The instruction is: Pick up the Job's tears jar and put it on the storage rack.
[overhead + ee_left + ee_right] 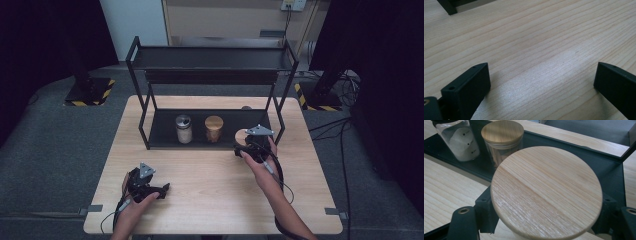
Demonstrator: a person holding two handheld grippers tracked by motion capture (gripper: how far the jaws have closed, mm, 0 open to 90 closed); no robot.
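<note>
Round pale wooden lid [546,192], clamped at its rim by the right hand-held gripper [248,146], sits at the front edge of the black metal rack's [165,131] lower tray, right of the wood-lidded glass jar [214,129] and the steel-capped shaker jar [183,129]. Tray room lies open beyond. Left hand-held gripper [541,82], jaws apart, rests low over bare light wooden worktop [210,185], well apart.
</note>
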